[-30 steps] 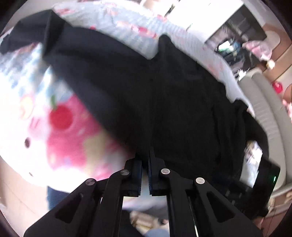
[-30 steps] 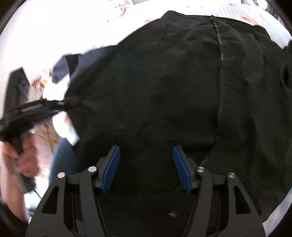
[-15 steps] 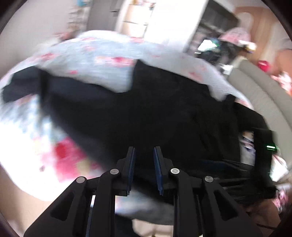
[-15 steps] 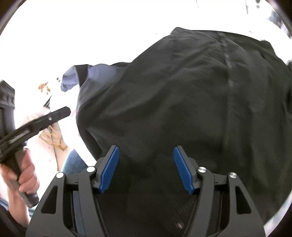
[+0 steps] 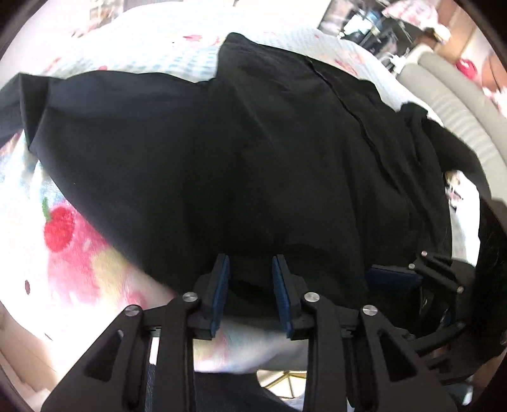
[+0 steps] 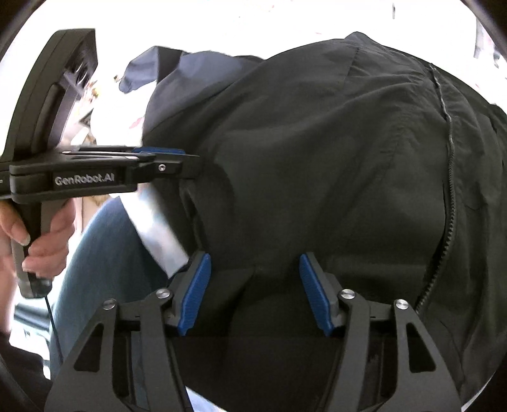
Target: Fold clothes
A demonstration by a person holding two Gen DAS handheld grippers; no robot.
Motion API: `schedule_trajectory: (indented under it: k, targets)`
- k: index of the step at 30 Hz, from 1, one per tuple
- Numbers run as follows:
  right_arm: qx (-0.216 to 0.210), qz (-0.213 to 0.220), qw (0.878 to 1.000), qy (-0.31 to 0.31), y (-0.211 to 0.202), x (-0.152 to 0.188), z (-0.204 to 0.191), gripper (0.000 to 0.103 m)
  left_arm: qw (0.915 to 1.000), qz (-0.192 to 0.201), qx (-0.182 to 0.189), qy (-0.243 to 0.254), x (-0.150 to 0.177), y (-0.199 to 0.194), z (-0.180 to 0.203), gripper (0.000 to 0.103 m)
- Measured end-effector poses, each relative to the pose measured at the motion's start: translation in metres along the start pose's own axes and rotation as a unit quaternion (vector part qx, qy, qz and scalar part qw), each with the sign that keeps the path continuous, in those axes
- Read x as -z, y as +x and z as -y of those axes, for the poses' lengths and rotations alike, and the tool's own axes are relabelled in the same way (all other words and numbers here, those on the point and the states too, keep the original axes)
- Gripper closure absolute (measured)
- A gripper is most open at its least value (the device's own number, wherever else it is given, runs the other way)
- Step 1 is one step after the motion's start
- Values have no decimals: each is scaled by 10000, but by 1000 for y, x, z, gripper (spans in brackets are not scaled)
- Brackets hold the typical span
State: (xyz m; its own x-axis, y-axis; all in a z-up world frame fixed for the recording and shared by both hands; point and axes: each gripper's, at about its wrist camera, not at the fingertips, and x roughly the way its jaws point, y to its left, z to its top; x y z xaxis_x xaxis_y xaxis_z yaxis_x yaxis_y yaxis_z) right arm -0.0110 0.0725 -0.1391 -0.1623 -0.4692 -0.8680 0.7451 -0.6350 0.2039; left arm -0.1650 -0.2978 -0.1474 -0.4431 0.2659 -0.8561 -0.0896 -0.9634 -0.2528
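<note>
Now opening: left gripper [image 5: 250, 285] over jacket [image 5: 253, 152] hem, nothing pinched; right gripper [image 6: 253, 285] wide, closing slightly, lower centre.

A home bedroom: cartoon-print bedspread [image 5: 79, 253], grey sofa [image 5: 459, 104], cluttered shelves [image 5: 374, 22].

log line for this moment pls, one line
task: fold clothes | black jacket flat on patterned bedspread | left hand-held gripper opening, hem between pads | right hand-held gripper open over hem
</note>
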Motion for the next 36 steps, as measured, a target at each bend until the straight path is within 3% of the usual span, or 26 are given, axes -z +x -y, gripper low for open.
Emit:
schedule_trajectory:
  k: [1, 4, 7, 11, 14, 20, 24, 29, 34, 36]
  targets:
    - [-91, -23, 10000, -30, -1, 4, -2, 42, 10000, 1, 73, 4, 1, -2, 4, 59]
    - [-479, 105, 9985, 228, -15, 12, 3, 42, 9984, 379, 337, 245, 4, -28, 21, 58]
    - [-871, 298, 9924, 815, -31, 15, 22, 42, 9942, 799, 272, 667, 0, -34, 49, 58]
    - [-582, 686, 9851, 1468, -58, 15, 51, 42, 9966, 268, -205, 755, 0, -4, 54, 59]
    - [-414, 837, 9771, 1914, -73, 18, 71, 39, 9968, -36, -361, 712, 12, 0, 47, 59]
    - [-174, 417, 9810, 1886, -49, 20, 72, 39, 9969, -276, -252, 687, 19, -17, 44, 59]
    - [-47, 270, 9867, 1604, -36, 14, 57, 35, 9989, 213, 347, 226, 14, -46, 25, 59]
    - [174, 357, 9879, 1500, -34, 10, 46, 34, 9980, 550, -221, -211, 2, -60, -1, 60]
    - [138, 778, 9851, 1525, -43, -2, 45, 34, 9983, 562, -33, -117, 10, -60, 3, 60]
    - [234, 704, 9897, 1222, -35, -15, 38, 35, 9985, 544, 24, -44, 15, -63, 2, 60]
